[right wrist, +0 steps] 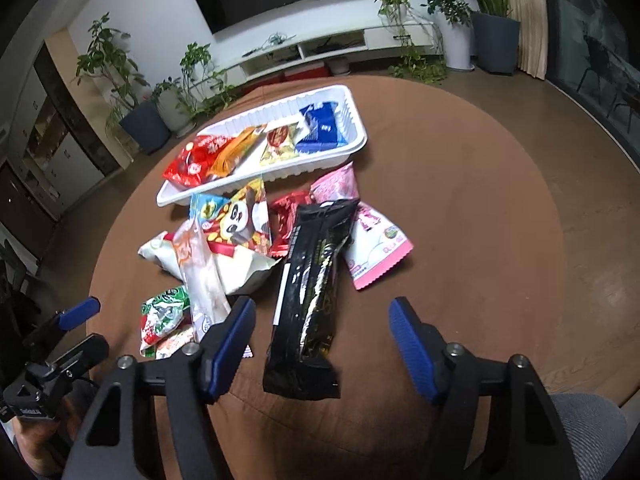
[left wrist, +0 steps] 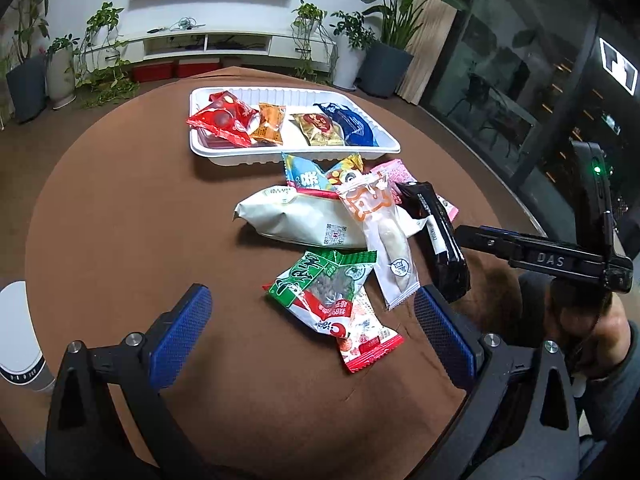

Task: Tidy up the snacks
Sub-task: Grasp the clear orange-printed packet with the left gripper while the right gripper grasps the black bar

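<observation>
While both tools hover over the round brown desk (left wrist: 120, 208), the left gripper (left wrist: 312, 334) spreads its ribbed blue pads wide around a crinkly green-and-red packet (left wrist: 320, 284), and the right gripper (right wrist: 322, 350) gapes just as wide around the near end of a long glossy black packet (right wrist: 310, 292). Farther off, a ridged white plastic tray (left wrist: 294, 154) holds four foil packs in a row, with a loose heap of snacks, including a puffy cream pouch (left wrist: 296, 218), just near of it.

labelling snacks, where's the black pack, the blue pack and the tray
black pack (right wrist: 308, 300), right wrist view, middle of wrapper
blue pack (right wrist: 320, 130), right wrist view, its front face
tray (left wrist: 296, 155), left wrist view, near rim
</observation>
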### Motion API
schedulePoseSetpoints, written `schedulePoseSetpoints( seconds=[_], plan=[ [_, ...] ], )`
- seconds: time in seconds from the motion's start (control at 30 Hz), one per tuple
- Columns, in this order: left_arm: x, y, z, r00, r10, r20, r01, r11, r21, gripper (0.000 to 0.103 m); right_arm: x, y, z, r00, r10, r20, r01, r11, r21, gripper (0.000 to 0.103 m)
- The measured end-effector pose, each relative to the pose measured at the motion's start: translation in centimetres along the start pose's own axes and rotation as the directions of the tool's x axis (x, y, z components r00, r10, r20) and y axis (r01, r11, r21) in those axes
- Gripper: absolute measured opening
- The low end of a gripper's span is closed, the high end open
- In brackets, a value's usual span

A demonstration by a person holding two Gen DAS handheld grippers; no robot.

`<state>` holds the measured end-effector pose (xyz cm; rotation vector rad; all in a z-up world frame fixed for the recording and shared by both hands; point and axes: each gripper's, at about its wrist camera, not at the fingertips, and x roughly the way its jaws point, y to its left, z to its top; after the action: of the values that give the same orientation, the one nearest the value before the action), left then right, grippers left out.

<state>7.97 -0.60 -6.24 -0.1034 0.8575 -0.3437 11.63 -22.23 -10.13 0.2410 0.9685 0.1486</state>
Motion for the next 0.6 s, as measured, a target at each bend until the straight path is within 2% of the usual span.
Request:
schedulePoseSetpoints(
  seconds=[0.17, 0.27, 0.37, 0.47, 0.6],
  plan=[
    [1.1, -0.6, 0.5, 0.999, 0.029, -0.034, -0.028, 0.999, 0.034, 0.102, 1.0, 0.6, -0.1, 1.000, -0.002, -0.030, 0.001, 1.000, -0.019, 0.068],
    [1.7, -0.9, 1.2, 0.998, 0.021, -0.067, -0.017, 0.997, 0.073, 0.102, 1.1, 0.5, -0.3, 0.999, -0.005, -0.041, 0.005, 1.000, -0.021, 0.067],
    [1.8, -2.0, 2.2, 0.997, -0.007, -0.072, 0.014, 0.995, 0.096, 0.101, 1.1, 0.2, -0.3, 0.999, -0.014, -0.042, 0.014, 1.000, -0.013, 0.067],
    [2.4, -3.6, 2.8, 0.994, -0.076, -0.075, 0.083, 0.993, 0.087, 0.101, 1.0, 0.2, -0.3, 0.999, -0.024, -0.038, 0.023, 1.000, -0.017, 0.067],
    [4.2, -4.4, 2.8, 0.993, -0.069, -0.099, 0.074, 0.996, 0.046, 0.093, 0.9, 0.2, -0.5, 0.999, -0.019, -0.037, 0.018, 0.999, -0.027, 0.067]
  ],
)
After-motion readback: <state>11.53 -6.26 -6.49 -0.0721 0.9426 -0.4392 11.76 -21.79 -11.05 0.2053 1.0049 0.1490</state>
